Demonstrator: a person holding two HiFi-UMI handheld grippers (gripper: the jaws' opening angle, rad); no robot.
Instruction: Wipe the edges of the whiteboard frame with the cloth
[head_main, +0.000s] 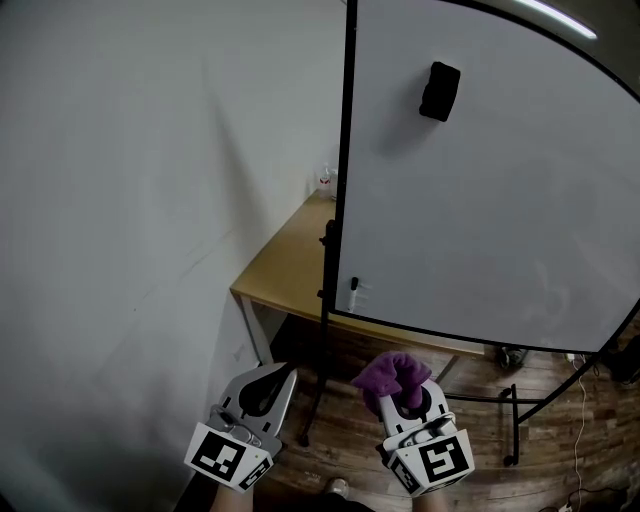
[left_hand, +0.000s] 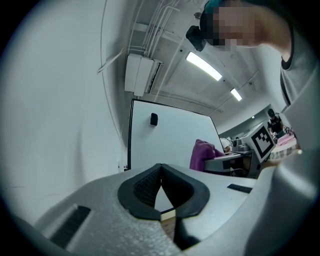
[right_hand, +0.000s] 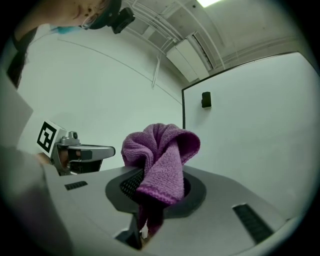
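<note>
**Q:** Where is the cloth?

**A:** My right claw pinches the purple cloth just below the whiteboard, not touching it. My left claw, also below the board, is pressed together on nothing.

**Q:** What could go wrong?

**A:** The wad looks loose. Dragged along the black frame, it could snag and slip out. A hard push might also shift the stand.

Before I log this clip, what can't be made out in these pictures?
Whiteboard: its right edge runs off the side of the head view.
Table: mostly hidden behind the whiteboard in the head view.
Small item on the table: too small to identify in the head view.
Cloth: its lower end is buried between the jaws in the right gripper view.
Dirt on the frame: too fine to see in any view.
</note>
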